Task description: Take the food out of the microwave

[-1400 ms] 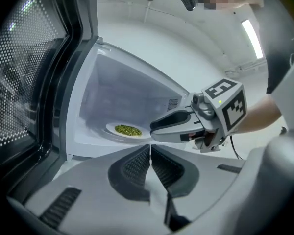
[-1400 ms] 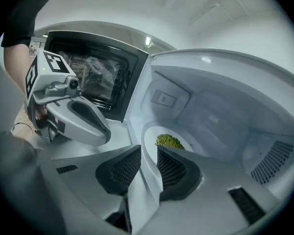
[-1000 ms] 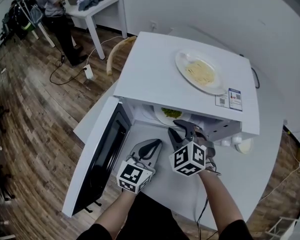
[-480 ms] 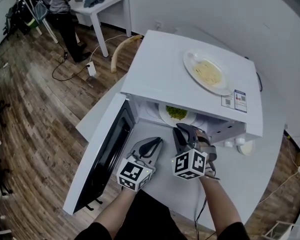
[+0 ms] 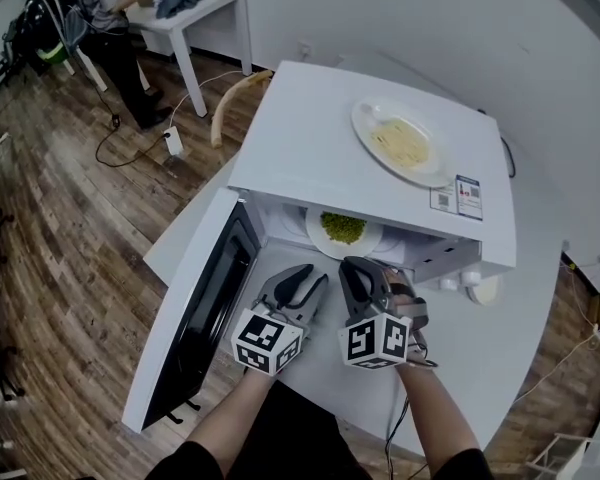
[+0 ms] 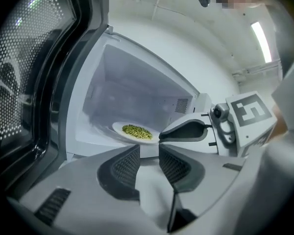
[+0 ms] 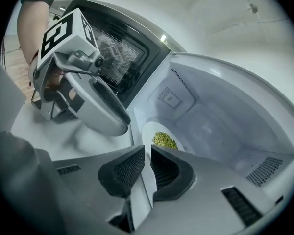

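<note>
A white plate of green food (image 5: 342, 230) sits on the floor of the open white microwave (image 5: 310, 158), near its mouth. It shows again as the plate of green food (image 6: 136, 131) in the left gripper view and as the plate (image 7: 161, 140) in the right gripper view. My left gripper (image 5: 295, 274) hovers just in front of the opening; its jaws have just been opening and are empty, left gripper (image 6: 149, 149). My right gripper (image 5: 358, 266) hangs beside it, closer to the plate but apart from it. The right gripper (image 7: 147, 150) keeps a narrow empty gap.
The microwave door (image 5: 195, 318) swings out to the left, close to my left gripper. A second plate with pale noodles (image 5: 402, 143) lies on top of the microwave. The microwave stands on a round white table (image 5: 525, 358). A person (image 5: 105, 3) stands far left at a small table.
The left gripper's jaws have parted from shut to open. Both grippers stay before the microwave mouth. The head view has shifted slightly, showing more of the plate inside.
</note>
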The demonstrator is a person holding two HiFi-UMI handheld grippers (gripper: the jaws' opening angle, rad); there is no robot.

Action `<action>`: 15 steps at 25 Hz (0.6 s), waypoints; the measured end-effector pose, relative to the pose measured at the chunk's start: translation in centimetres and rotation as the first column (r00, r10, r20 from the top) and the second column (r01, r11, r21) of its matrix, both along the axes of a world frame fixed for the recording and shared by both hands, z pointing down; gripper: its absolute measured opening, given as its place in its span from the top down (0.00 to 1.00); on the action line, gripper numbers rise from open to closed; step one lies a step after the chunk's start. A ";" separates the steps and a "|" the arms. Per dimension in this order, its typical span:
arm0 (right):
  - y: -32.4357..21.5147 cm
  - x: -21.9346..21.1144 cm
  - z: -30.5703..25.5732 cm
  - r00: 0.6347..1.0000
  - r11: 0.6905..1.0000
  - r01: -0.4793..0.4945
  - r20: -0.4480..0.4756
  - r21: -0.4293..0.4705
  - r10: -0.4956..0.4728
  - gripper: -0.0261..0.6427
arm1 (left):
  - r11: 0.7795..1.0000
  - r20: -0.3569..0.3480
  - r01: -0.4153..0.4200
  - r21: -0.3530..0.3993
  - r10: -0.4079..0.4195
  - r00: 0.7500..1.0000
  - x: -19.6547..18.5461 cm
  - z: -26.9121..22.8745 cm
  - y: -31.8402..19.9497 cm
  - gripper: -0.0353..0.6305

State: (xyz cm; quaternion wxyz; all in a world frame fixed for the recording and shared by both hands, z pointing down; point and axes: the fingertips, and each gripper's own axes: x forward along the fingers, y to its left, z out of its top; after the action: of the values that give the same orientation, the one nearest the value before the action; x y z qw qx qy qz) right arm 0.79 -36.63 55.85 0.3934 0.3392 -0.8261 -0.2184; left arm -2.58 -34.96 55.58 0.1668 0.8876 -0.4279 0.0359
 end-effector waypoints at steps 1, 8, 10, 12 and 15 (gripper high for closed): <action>-0.2 0.2 0.0 1.000 1.000 -0.011 -0.002 0.005 0.011 0.88 | 1.000 0.009 -0.005 0.003 0.005 1.000 0.2 0.0 0.0 0.78; -1.3 0.8 1.6 0.994 0.999 -0.040 -0.105 -0.025 0.037 0.75 | 0.999 0.104 -0.033 0.030 0.030 0.994 1.2 0.4 -0.4 0.76; -1.4 0.9 1.3 0.993 0.999 -0.039 -0.111 0.012 0.040 0.83 | 0.999 0.129 -0.026 0.039 0.020 0.991 0.9 0.3 -0.7 0.76; -1.2 0.9 1.0 0.993 0.999 -0.028 -0.115 0.035 0.032 0.84 | 0.999 0.139 -0.014 0.043 0.008 0.990 0.6 0.3 -1.1 0.76; -0.6 0.8 0.9 0.992 0.998 -0.003 -0.122 0.059 0.010 0.85 | 1.000 0.067 0.011 0.001 -0.011 0.998 0.2 0.3 -1.4 0.75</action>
State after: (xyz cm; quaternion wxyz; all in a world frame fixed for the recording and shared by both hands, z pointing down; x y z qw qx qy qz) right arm 1.56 -37.27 56.72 0.4338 0.3391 -0.7927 -0.2616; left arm -2.33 -36.37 55.89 0.1525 0.8836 -0.4380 0.0646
